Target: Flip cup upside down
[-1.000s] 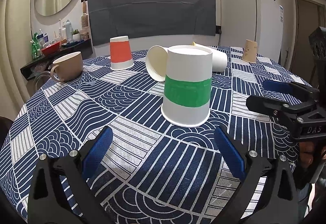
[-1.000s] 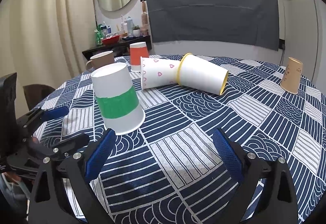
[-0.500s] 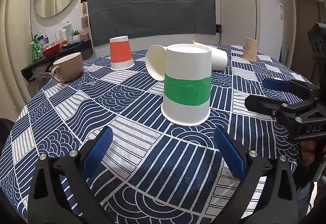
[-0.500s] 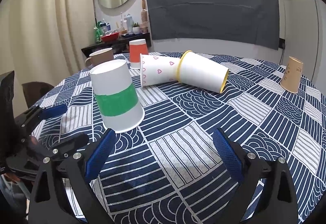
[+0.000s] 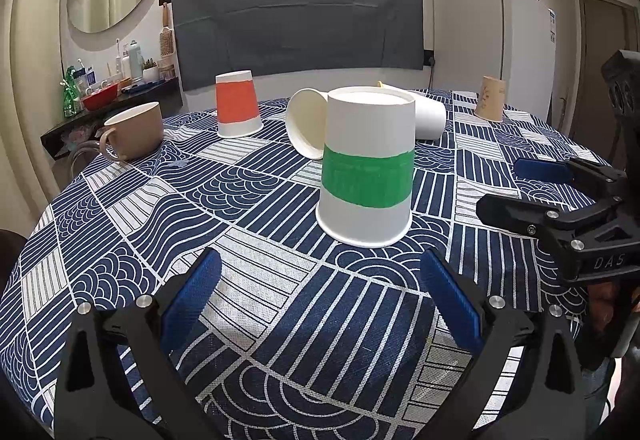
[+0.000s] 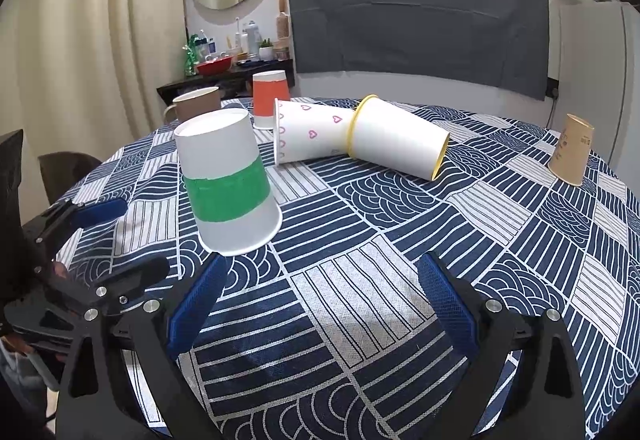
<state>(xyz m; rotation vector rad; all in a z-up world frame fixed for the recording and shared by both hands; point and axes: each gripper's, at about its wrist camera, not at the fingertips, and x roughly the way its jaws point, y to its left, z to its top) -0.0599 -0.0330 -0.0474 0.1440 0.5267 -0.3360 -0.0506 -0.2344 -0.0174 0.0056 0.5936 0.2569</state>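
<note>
The green-banded cup is standing rim-down on the bench, sitting at twelve o'clock just ahead of the left gripper and at ten o'clock from the right gripper, both gaping wide and holding nothing.

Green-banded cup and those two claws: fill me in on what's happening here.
A person holds a claw in each hand over a patterned table. The green-banded cup already stands mouth down, untouched. The left claw and the right claw are both open and empty, just short of it. Behind it, a heart-print cup and a yellow-rimmed cup lie on their sides.
</note>
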